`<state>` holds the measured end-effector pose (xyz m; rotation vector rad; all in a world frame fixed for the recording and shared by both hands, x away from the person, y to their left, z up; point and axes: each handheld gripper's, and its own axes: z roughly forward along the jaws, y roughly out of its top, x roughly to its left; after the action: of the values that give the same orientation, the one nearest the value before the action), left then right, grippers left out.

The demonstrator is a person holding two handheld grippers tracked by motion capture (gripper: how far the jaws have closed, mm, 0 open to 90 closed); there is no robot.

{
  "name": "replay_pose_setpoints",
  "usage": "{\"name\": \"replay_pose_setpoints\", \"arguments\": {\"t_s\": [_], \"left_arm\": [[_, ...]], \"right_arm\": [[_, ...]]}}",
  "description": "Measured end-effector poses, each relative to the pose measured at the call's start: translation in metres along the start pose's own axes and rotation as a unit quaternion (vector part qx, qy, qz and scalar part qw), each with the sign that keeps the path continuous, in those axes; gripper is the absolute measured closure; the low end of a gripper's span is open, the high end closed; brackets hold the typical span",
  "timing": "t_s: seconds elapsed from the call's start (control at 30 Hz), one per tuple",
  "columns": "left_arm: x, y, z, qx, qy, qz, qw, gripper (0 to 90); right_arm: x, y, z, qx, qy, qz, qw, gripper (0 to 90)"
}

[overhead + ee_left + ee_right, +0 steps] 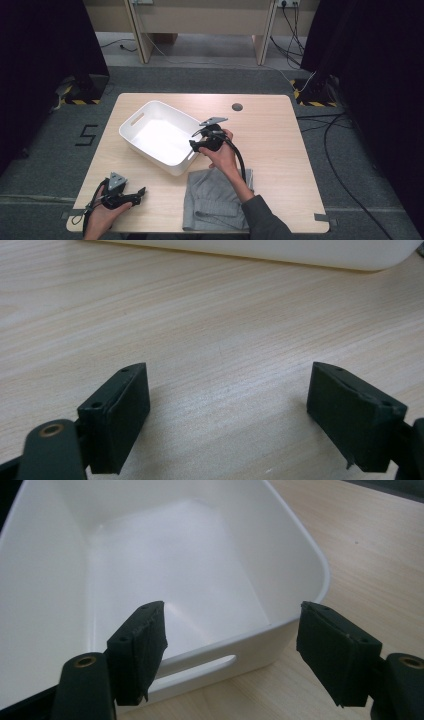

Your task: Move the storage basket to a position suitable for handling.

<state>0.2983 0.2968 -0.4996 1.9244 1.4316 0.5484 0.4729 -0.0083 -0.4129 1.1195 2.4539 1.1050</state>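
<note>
Resting low on the table [280, 125], the left gripper [141, 191] has its jaws spread and empty. A folded grey cloth [212, 202] lies near the front edge. Beyond, the right gripper [192, 145], jaws spread, hovers at the empty white bin [150, 112]; the likely next move is grasping its handled rim.

table [280, 145] | tub [161, 137]: left of centre, set at a slant | folded cloth [215, 205]: at near edge, just before the tub's right end | left gripper [141, 192]: near-left corner, on the tabletop | right gripper [194, 141]: at the tub's right end, behind the cloth | tub holds nothing
</note>
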Motion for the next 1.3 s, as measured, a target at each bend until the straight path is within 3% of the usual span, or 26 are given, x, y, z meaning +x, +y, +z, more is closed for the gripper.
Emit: {"name": "replay_pose_setpoints", "arguments": {"t_s": [0.03, 0.07, 0.13, 0.17, 0.27, 0.3, 0.4, 0.43, 0.5, 0.57, 0.6, 0.67, 0.77, 0.93, 1.0, 1.07, 1.13, 1.17, 1.23, 1.27, 1.3], "left_arm": [[0.0, 0.0, 0.0, 0.0, 0.0, 0.0, 1.0, 16.8], [0.0, 0.0, 0.0, 0.0, 0.0, 0.0, 1.0, 16.8], [0.0, 0.0, 0.0, 0.0, 0.0, 0.0, 1.0, 16.8], [0.0, 0.0, 0.0, 0.0, 0.0, 0.0, 1.0, 16.8], [0.0, 0.0, 0.0, 0.0, 0.0, 0.0, 1.0, 16.8], [0.0, 0.0, 0.0, 0.0, 0.0, 0.0, 1.0, 16.8], [0.0, 0.0, 0.0, 0.0, 0.0, 0.0, 1.0, 16.8], [0.0, 0.0, 0.0, 0.0, 0.0, 0.0, 1.0, 16.8], [0.0, 0.0, 0.0, 0.0, 0.0, 0.0, 1.0, 16.8], [0.0, 0.0, 0.0, 0.0, 0.0, 0.001, 1.0, 16.7], [0.0, 0.0, 0.0, 0.0, 0.0, 0.0, 1.0, 16.8], [0.0, 0.0, 0.0, 0.0, 0.0, 0.0, 1.0, 16.7], [0.0, 0.0, 0.0, 0.0, 0.0, 0.0, 1.0, 16.7], [0.0, 0.0, 0.0, 0.001, 0.0, 0.001, 1.0, 16.8], [0.0, 0.0, 0.0, -0.001, -0.001, 0.0, 1.0, 16.7], [0.0, 0.0, 0.0, 0.001, -0.001, 0.002, 1.0, 16.7], [0.0, 0.0, 0.0, 0.0, -0.001, 0.002, 1.0, 16.8], [0.0, 0.0, 0.0, 0.0, -0.001, 0.002, 1.0, 16.7], [0.0, 0.0, 0.0, 0.0, -0.001, 0.001, 1.0, 16.7], [0.0, 0.0, 0.0, 0.0, -0.001, 0.001, 1.0, 16.7], [0.0, 0.0, 0.0, 0.0, -0.001, 0.001, 1.0, 16.6]], "right_arm": [[0.002, 0.001, 0.003, 0.005, -0.016, -0.004, 0.9998, 25.2], [0.002, 0.001, 0.003, 0.005, -0.016, -0.004, 0.9998, 25.2], [0.003, 0.003, 0.007, 0.011, -0.041, -0.025, 0.9988, 25.8], [0.003, 0.004, 0.01, 0.013, -0.05, -0.018, 0.9985, 25.6], [0.002, 0.005, 0.012, 0.016, -0.054, -0.009, 0.9984, 25.7], [-0.001, 0.005, 0.016, 0.019, -0.047, 0.005, 0.9987, 26.2], [-0.004, 0.004, 0.022, 0.02, -0.041, 0.02, 0.9988, 26.2], [-0.005, 0.005, 0.026, 0.022, -0.044, 0.016, 0.9986, 27.9], [-0.006, 0.009, 0.033, 0.034, -0.069, -0.024, 0.9967, 38.4], [-0.008, 0.012, 0.034, 0.041, -0.071, -0.027, 0.9963, 41.3], [-0.013, 0.018, 0.038, 0.051, -0.081, -0.05, 0.9941, 46.9], [-0.016, 0.019, 0.04, 0.055, -0.084, -0.056, 0.9934, 47.8], [-0.034, 0.026, 0.043, 0.056, -0.076, -0.068, 0.9932, 60.4], [-0.045, 0.032, 0.044, 0.066, -0.074, -0.087, 0.9912, 65.0], [-0.054, 0.033, 0.047, 0.066, -0.089, -0.114, 0.9872, 69.1], [-0.057, 0.034, 0.048, 0.066, -0.089, -0.126, 0.9857, 69.0], [-0.064, 0.034, 0.048, 0.066, -0.088, -0.124, 0.9862, 66.8], [-0.069, 0.035, 0.047, 0.068, -0.096, -0.118, 0.986, 61.4], [-0.075, 0.036, 0.04, 0.061, -0.126, -0.063, 0.9881, 48.5], [-0.075, 0.036, 0.04, 0.061, -0.126, -0.063, 0.9881, 48.5], [-0.074, 0.036, 0.032, 0.047, -0.12, -0.031, 0.9911, 44.6]]}}
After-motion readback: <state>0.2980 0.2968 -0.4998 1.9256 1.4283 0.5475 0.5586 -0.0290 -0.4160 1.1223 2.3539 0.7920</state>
